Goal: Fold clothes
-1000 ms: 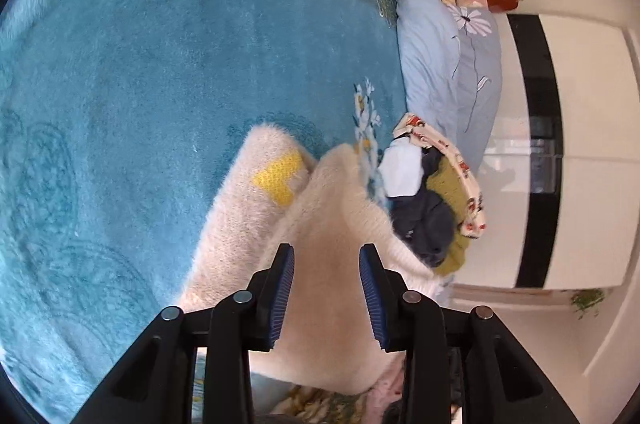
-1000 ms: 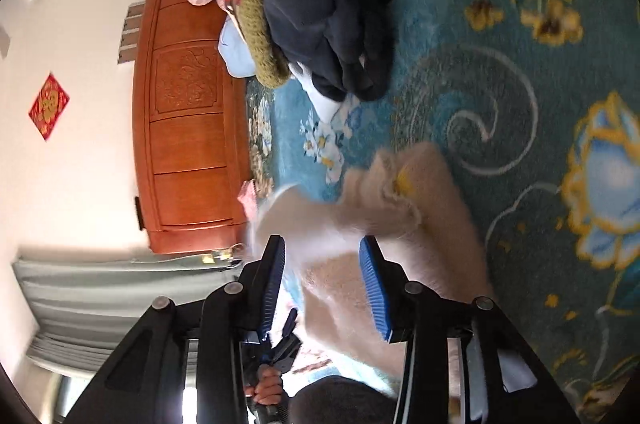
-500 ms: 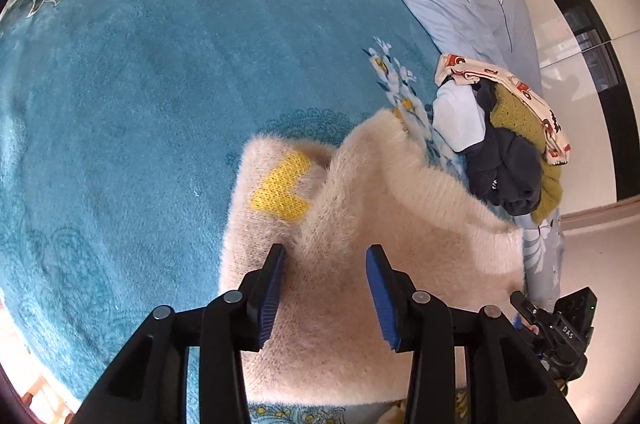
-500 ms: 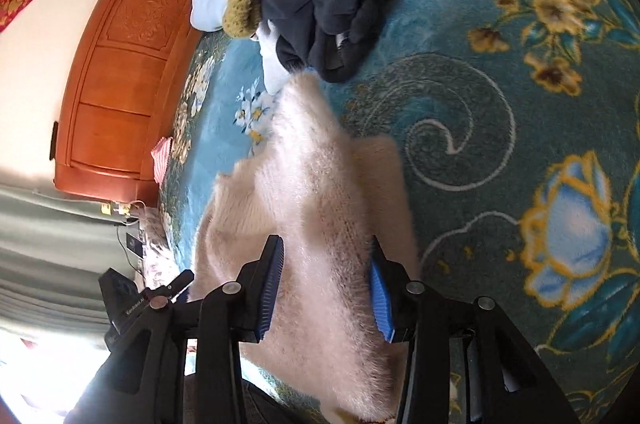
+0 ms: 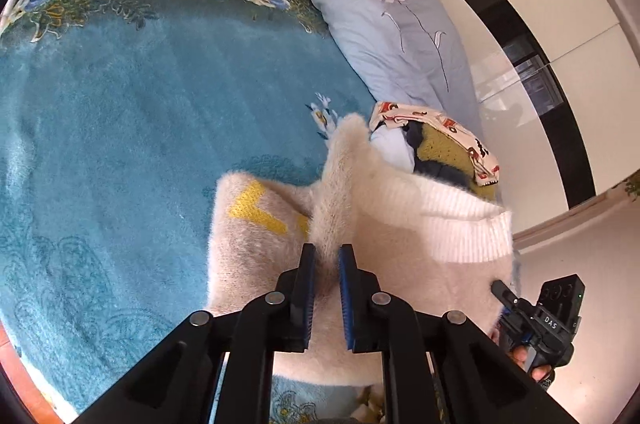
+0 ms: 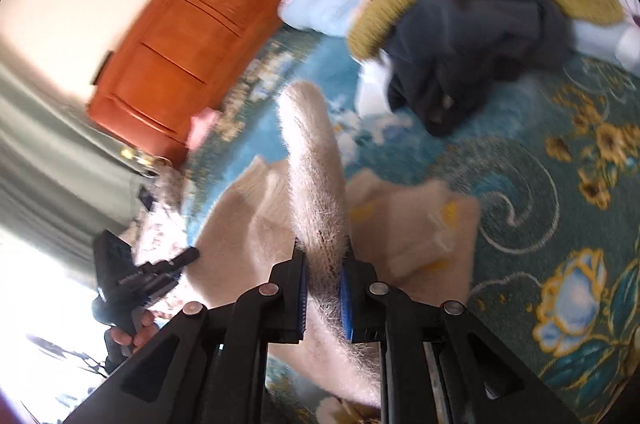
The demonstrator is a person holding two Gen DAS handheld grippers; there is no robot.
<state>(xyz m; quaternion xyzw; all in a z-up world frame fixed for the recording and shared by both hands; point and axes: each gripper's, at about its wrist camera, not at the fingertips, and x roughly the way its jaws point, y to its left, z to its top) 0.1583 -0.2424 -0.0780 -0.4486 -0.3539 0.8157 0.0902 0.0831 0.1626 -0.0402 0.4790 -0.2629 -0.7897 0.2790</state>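
A fluffy cream sweater with yellow marks and a white ribbed hem lies on a blue floral blanket. My left gripper is shut on a raised fold of the sweater, which stands up in a ridge between the blue pads. In the right wrist view the same cream sweater is pinched in my right gripper, a ridge of fur running away from the jaws. Each view shows the other gripper held in a hand: the right one at the sweater's right edge, the left one at its left edge.
A pile of clothes, olive knit, dark navy and a patterned piece, sits beyond the sweater beside a pale blue pillow. An orange wooden headboard runs behind the bed. White wardrobe doors stand to the right.
Both grippers went from open over the sweater to shut on its fabric and rose, pulling the cloth into ridges. Both views rolled.
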